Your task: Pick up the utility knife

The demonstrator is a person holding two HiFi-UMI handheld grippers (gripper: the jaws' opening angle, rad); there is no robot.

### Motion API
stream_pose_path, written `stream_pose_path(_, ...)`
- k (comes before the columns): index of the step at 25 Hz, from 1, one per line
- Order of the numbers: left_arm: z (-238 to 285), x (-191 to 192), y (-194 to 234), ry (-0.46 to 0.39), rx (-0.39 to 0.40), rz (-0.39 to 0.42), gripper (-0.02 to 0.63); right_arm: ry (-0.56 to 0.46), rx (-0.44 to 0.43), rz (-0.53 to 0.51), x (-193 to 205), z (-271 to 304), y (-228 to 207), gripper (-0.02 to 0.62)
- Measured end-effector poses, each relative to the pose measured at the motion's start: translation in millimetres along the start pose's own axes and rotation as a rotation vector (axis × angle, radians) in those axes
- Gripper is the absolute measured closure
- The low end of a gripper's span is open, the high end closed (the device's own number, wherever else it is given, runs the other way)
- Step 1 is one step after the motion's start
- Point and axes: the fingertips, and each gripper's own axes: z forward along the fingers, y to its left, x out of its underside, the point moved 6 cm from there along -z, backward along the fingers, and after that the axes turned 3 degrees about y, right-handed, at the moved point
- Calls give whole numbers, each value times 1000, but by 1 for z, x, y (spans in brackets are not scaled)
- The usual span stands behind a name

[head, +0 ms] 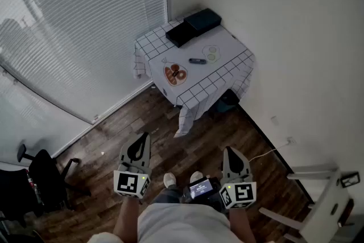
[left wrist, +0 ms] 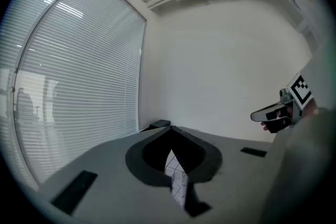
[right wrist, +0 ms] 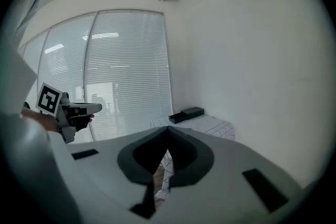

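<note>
Approach not yet begun. The small dark utility knife (head: 197, 61) lies mid-table on the white grid-check tablecloth (head: 227, 74), well apart from you. Your left gripper (head: 139, 145) and right gripper (head: 233, 157) are both closed tip to tip and empty. Next: walk in, open one, and square its jaws across the handle.

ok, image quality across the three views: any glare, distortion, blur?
Head view: blinds washed out by daylight, table evenly lit, utility knife too small for detail. Left gripper view: heavy fisheye, black corners, the blinds bow into a curve. Right gripper view: same fisheye and dark corners, bright window behind, the table looks soft.
</note>
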Motion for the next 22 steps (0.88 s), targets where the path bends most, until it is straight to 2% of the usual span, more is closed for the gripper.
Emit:
stream_pose_path(5,-5,-14,-28,-5,18,-14,600,-29,-37,-10,-13,-16,-6,589)
stream_pose_path(11,7,-34,-65,-44,32,25,599,-80,-69,-1,-28,-24,-31,589)
stream_pose_path(18,16,-48,-100,-56,35,72,600,-99,-127,73,-29,-28,-61,589)
stream_pose_path(22,23,-51,-105,-43,21,66,600,-105,-128,88,-28,-28,-74,589)
